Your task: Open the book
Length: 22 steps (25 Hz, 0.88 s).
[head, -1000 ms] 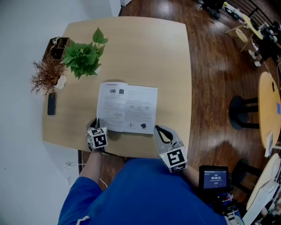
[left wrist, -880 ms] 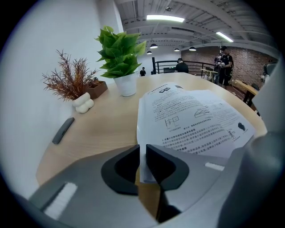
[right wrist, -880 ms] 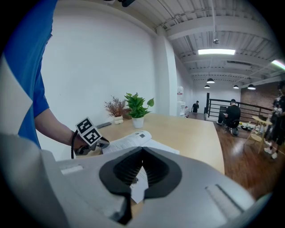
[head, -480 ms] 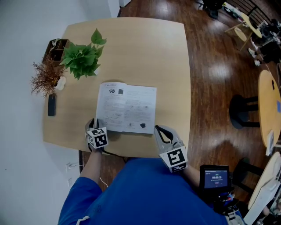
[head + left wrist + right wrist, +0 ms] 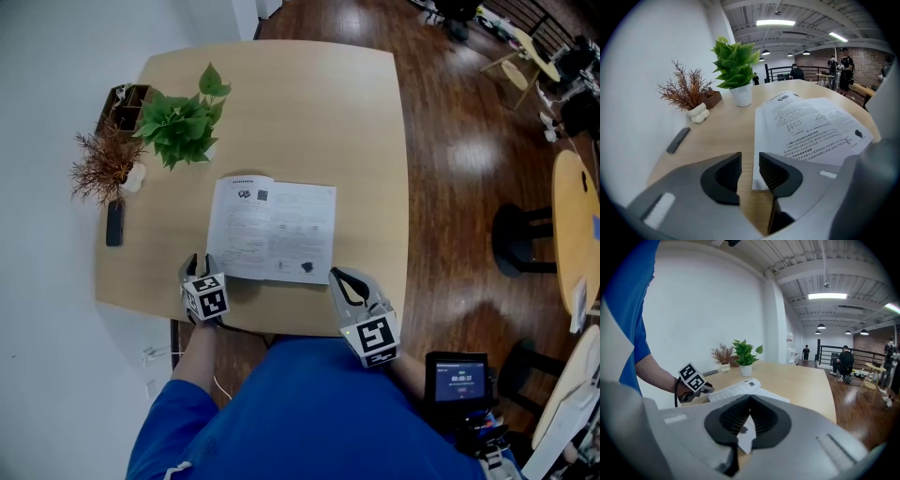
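The book (image 5: 272, 230) lies open and flat on the wooden table (image 5: 309, 112), with its white printed pages facing up. My left gripper (image 5: 195, 263) sits at the table's front edge, just left of the book's near-left corner. In the left gripper view its jaws (image 5: 750, 165) are opening. The gap between them shows bare table, and the book (image 5: 811, 126) begins just past the right pad. My right gripper (image 5: 339, 276) rests by the book's near-right corner. Its tips (image 5: 750, 398) meet, and the page corner (image 5: 744, 436) shows beyond them.
At the table's left stand a green plant in a white pot (image 5: 183, 122), a reddish dried plant (image 5: 101, 164) and a wooden box (image 5: 122, 101). A dark flat remote (image 5: 114, 223) lies near them. A stool (image 5: 520, 239) and a round table (image 5: 574, 234) stand on the floor at right.
My left gripper has drawn slightly left, away from the book's near-left corner. The book stays open and flat. The right gripper has not moved.
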Tool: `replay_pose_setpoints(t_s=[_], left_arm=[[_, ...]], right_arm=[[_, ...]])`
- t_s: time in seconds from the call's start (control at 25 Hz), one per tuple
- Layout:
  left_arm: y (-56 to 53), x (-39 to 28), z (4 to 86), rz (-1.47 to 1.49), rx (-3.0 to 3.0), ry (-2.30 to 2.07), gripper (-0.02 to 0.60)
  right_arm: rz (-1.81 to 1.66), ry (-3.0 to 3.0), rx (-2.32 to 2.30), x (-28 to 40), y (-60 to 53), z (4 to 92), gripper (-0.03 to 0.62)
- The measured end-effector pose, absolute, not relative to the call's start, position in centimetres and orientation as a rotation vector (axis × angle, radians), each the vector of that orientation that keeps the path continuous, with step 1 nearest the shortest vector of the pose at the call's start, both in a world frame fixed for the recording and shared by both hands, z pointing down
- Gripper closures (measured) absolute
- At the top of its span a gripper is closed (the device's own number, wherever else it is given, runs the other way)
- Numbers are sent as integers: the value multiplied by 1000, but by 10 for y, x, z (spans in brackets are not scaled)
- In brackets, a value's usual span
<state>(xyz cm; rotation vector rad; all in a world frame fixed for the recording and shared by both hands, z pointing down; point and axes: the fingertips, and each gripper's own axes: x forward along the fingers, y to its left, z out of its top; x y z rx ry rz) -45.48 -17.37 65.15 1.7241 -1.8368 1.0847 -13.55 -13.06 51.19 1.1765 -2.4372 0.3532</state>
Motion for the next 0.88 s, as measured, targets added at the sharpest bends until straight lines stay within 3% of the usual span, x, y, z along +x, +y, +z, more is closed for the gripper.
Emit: replay_pose_setpoints(t_s=[0.16,0.4,0.88], left_arm=[[-174,-460,638,1036,1741,-1895,459],[-174,-451,604,894,1851,-1999,572],[-159,-363,554,681,2119,-1933,574]], right_arm=[[342,-2440,1174,-138,-129,510,592],[342,-2427,1184,-134,-123,509,592],[301,-2476,1181,-127,-112,505,592]])
